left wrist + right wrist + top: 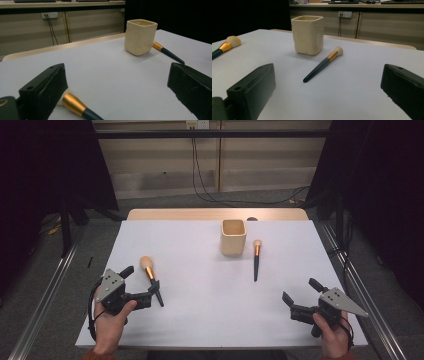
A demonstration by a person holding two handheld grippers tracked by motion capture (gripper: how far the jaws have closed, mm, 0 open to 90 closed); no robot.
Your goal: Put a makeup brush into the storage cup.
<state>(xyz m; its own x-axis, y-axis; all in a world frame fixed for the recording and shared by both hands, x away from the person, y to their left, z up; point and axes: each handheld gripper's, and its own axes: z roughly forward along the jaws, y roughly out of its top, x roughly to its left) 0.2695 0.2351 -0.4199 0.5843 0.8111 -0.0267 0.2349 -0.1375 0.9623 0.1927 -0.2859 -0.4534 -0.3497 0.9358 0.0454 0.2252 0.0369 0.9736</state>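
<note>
From the high view, my left gripper (pixel 134 281) sits spread around the big brush (pixel 151 279), well left of the cup (pixel 233 237).

Left gripper view: its handle runs between my jaws.

Right gripper view: right gripper (pixel 329 92) spread, empty; the slim brush (pixel 322 64) lies ahead, beside the cup.

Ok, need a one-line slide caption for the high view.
Two open grippers, left gripper and right gripper, flank a cream cup and two makeup brushes on a white table.

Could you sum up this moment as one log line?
left gripper: open beside large brush | right gripper: open, empty | small brush: beside cup
</note>
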